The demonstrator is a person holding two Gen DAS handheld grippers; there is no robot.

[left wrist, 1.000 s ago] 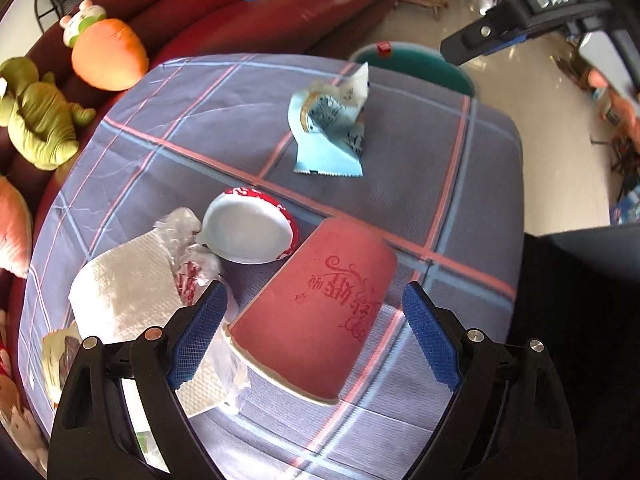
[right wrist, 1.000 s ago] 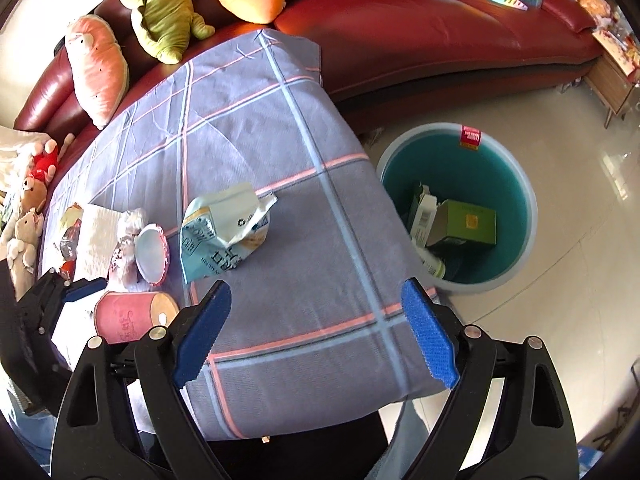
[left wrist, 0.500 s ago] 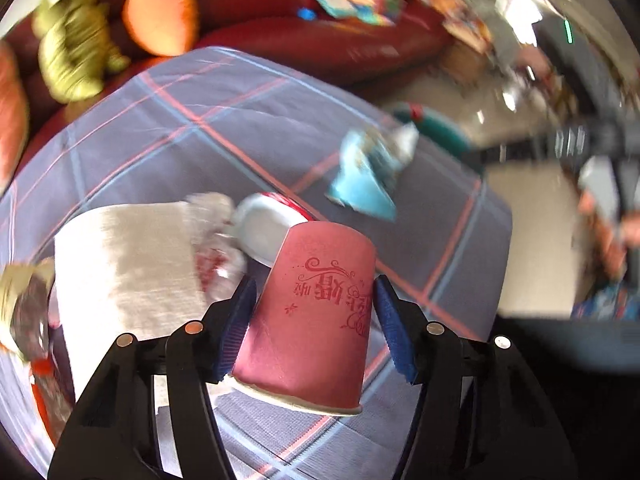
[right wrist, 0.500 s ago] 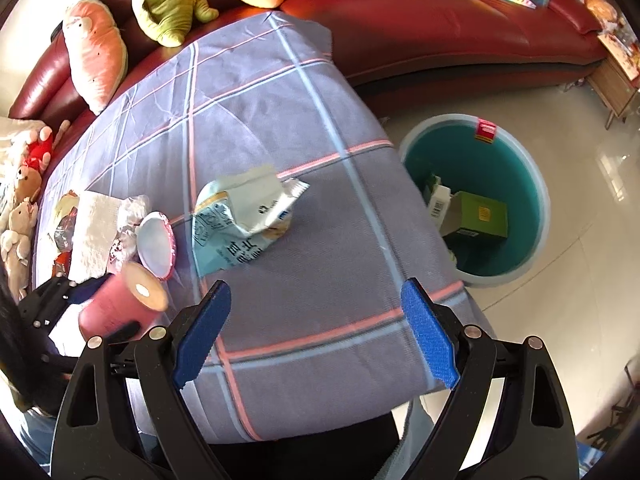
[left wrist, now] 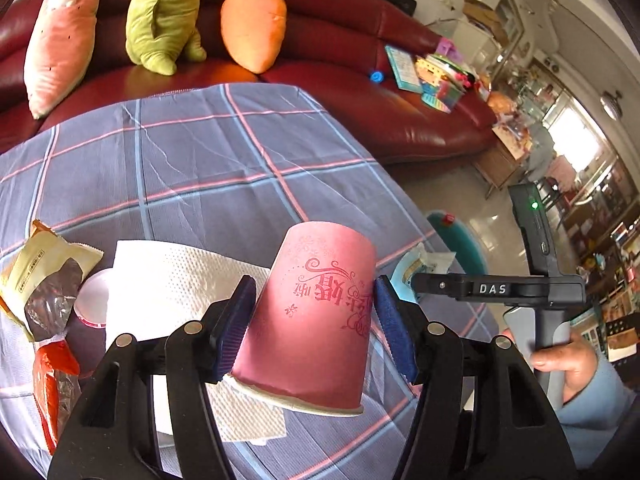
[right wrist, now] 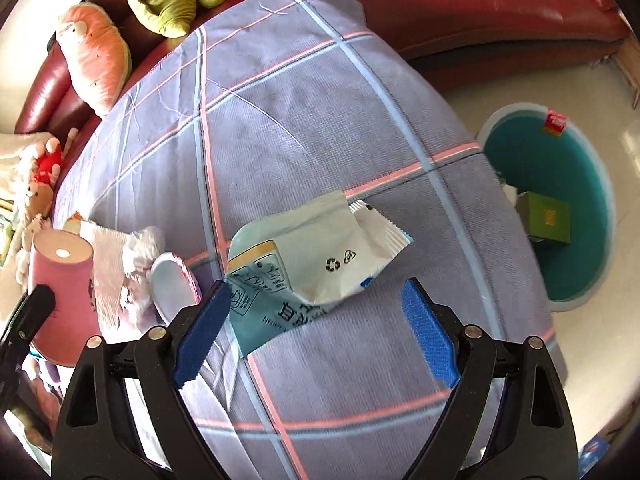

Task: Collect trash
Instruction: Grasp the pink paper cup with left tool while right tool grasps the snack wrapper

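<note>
1. Left wrist view is showing the left gripper (left wrist: 314, 330) clamping a pink paper cup (left wrist: 316, 312), one blue pad pressing on each side of its wall.
2. That cup is sitting tilted between the pads, its closed base pointing away from the claw and its white rim nearest the camera, clear of the checked tablecloth (left wrist: 200, 160).
3. A white paper towel (left wrist: 180, 280) is lying on the cloth just left of and beneath the claw, and a torn snack wrapper (left wrist: 44, 276) is lying further left beside it.
4. A small white lid (left wrist: 94, 298) is peeking out between the wrapper and the towel.
5. Right wrist view is showing the right gripper (right wrist: 316, 336) standing wide, its pads touching nothing.
6. A crumpled pale-blue pouch (right wrist: 304, 264) is lying on the cloth just ahead of that claw, its near edge reaching in by the left pad.
7. A teal bin (right wrist: 580, 272) is standing on the floor well to the right of the claw, past the table edge, with a green box (right wrist: 546, 218) lying inside it.
8. A person's hand (left wrist: 560, 360) is gripping the right tool's handle, right of the left claw.
9. Plush toys are sitting on the red sofa (left wrist: 360, 80) beyond the table.
</note>
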